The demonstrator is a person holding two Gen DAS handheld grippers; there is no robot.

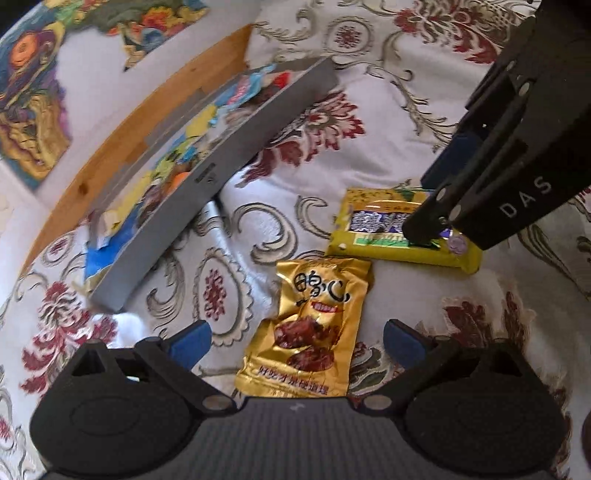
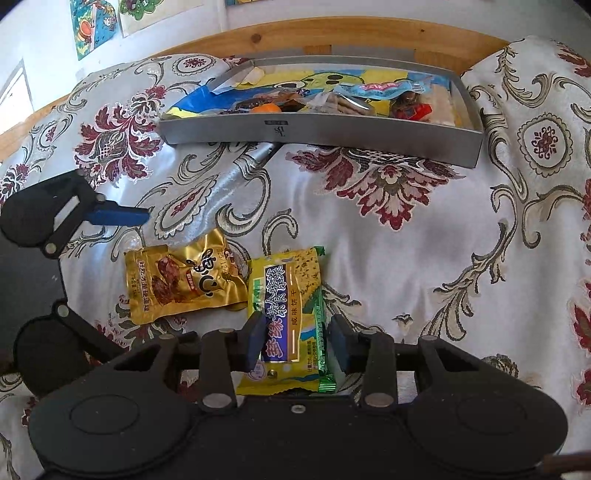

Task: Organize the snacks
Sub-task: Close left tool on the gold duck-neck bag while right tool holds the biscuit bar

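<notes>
Grey metal, shallow and rectangular, the tray [image 2: 332, 134] sits at the far side of my surface, against a wooden rail [image 2: 332, 35]. I can see it already holds a jumble of snacks: a pale blue wrapper [image 2: 384, 90], a small orange round thing [image 2: 267, 108], a red packet [image 2: 415, 110] near its right end, some biscuits in clear film, all lying on a bright cartoon-printed liner. From my left wrist view the tray [image 1: 173, 236] runs off to the left, its contents blurred.

Two packets lie outside it on the floral cloth [image 2: 424, 258], near me and well apart from the tray. The gold pouch [image 1: 314, 325] printed with dark meat pieces lies flat between the wide-open jaws of my left gripper [image 1: 295, 341], neither blue pad touching it. The yellow-green biscuit pack [image 2: 291, 317] lies just beside the pouch, their edges touching or slightly overlapping.

My right gripper [image 2: 297, 341] straddles the near half of that biscuit pack, jaws part-closed, one blue pad on each long side; whether they press on the wrapper I cannot tell. In the left view the right gripper [image 1: 428, 240] comes down onto the pack [image 1: 388, 236] from the upper right. Open cloth lies between the packets and the tray.
</notes>
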